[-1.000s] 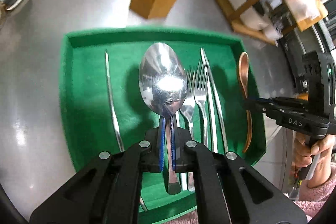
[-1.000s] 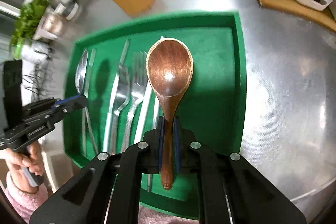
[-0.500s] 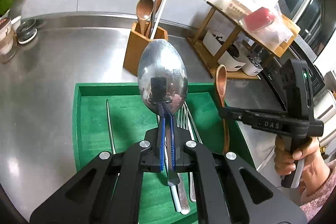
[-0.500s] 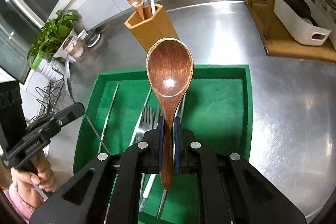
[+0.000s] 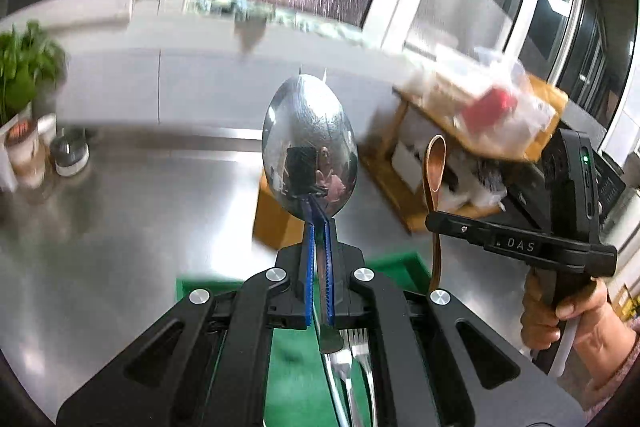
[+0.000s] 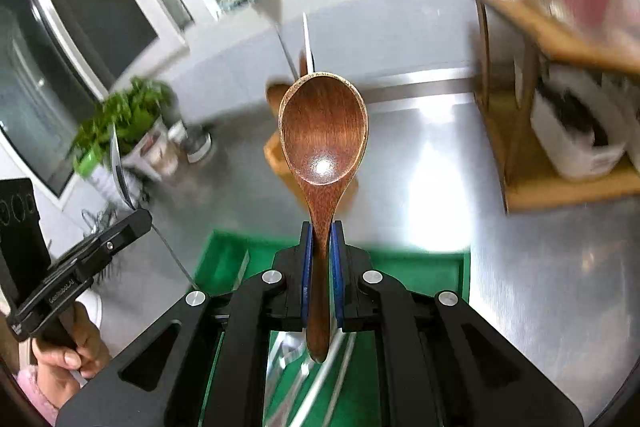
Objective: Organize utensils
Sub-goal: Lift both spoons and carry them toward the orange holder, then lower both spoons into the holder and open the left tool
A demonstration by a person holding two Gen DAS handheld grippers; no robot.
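Observation:
My left gripper (image 5: 318,231) is shut on the handle of a shiny metal spoon (image 5: 309,145), bowl pointing up, held above the green tray (image 5: 394,267). My right gripper (image 6: 321,235) is shut on a brown wooden spoon (image 6: 323,131), bowl up. That wooden spoon also shows in the left wrist view (image 5: 435,167), in the right gripper (image 5: 434,223). The wooden utensil holder (image 5: 276,223) stands behind the metal spoon, mostly hidden; it also shows in the right wrist view (image 6: 280,157). Forks (image 5: 360,347) lie in the tray below.
A wooden shelf rack (image 6: 552,183) with a white container stands at the right on the steel counter (image 6: 540,287). A potted plant (image 6: 120,131) and small jars (image 5: 70,155) sit at the left by the wall. Windows are behind.
Both grippers have lifted and tilted up with their spoons. The views now face the wall and windows, and the tray has dropped to the bottom of both views.

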